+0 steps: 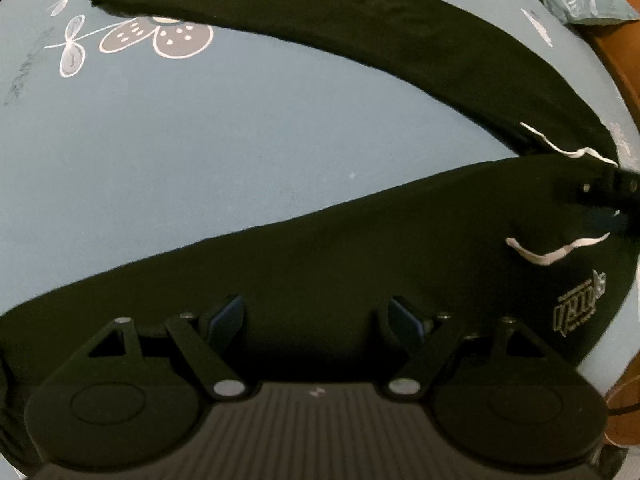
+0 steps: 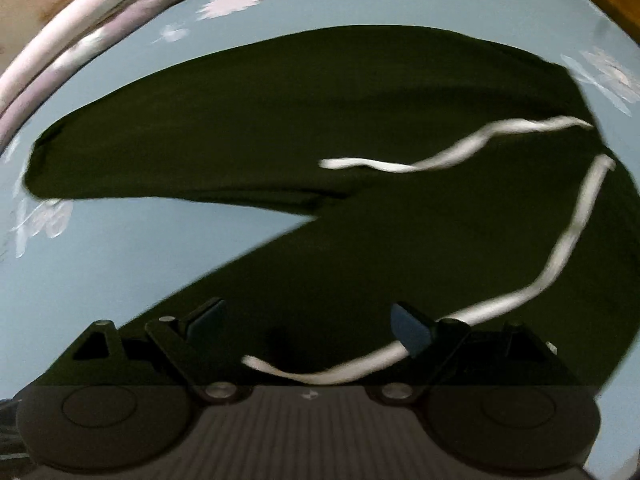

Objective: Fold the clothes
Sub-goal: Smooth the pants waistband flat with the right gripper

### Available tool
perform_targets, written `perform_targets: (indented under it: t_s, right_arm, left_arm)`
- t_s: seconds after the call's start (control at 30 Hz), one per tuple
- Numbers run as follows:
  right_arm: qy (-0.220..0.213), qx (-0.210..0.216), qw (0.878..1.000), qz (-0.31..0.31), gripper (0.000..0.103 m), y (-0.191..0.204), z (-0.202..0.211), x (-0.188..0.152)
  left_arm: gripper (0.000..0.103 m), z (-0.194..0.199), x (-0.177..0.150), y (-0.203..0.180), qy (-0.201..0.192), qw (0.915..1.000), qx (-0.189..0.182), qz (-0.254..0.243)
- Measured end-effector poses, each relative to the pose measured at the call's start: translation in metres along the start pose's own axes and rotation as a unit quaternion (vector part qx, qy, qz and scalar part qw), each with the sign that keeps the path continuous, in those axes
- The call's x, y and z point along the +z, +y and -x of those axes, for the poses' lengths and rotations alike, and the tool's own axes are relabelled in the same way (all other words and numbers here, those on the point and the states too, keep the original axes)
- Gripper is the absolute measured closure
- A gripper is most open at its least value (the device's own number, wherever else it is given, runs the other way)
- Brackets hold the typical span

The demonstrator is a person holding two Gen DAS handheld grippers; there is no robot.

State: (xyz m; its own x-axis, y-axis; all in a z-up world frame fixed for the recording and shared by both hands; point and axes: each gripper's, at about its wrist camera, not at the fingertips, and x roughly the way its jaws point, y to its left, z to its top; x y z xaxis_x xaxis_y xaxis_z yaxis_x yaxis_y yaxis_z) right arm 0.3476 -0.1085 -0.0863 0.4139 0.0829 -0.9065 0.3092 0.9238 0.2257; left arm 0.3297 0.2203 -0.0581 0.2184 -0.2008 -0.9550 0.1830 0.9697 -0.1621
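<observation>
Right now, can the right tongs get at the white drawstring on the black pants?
Probably yes. The right tongs are open just above the black pants, and the white drawstring trails past one finger with nothing covering it.

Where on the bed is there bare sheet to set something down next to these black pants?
Bare sheet lies in the wedge between the two legs of the pants, and beyond the far leg near the flower print. It is crowded at the waist, where the drawstrings trail.
</observation>
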Motion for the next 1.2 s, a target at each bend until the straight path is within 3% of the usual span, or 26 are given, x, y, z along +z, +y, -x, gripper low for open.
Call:
perform_targets:
  t_s: [0.2,0.4,0.7,0.87,1.2]
  right_arm:
    - [0.011,-0.005,1.0,0.025,0.011,0.012,-0.008,0.003]
    - [0.019,-0.029,0.999,-0.005,0.011,0.013,0.0,-0.005]
    - [0.019,-0.05,0.998,-0.032,0.011,0.031,0.012,-0.012]
    - [0.022,-0.052,0.998,-0.042,0.011,0.043,0.016,-0.015]
    - [0.05,-0.039,0.998,0.002,0.011,0.055,0.016,-0.022]
  left_arm:
    - [0.024,-0.003,-0.001,0.007,0.015,0.9998,-0.007,0.014]
    - [0.024,-0.019,0.011,0.017,0.044,0.9987,0.018,0.02]
    - [0.021,-0.028,0.015,0.024,0.071,0.9972,-0.003,0.026]
    - [0.02,-0.029,0.014,0.03,0.075,0.9968,-0.018,0.019]
    - [0.018,-0.027,0.009,0.028,0.065,0.9977,-0.019,0.003]
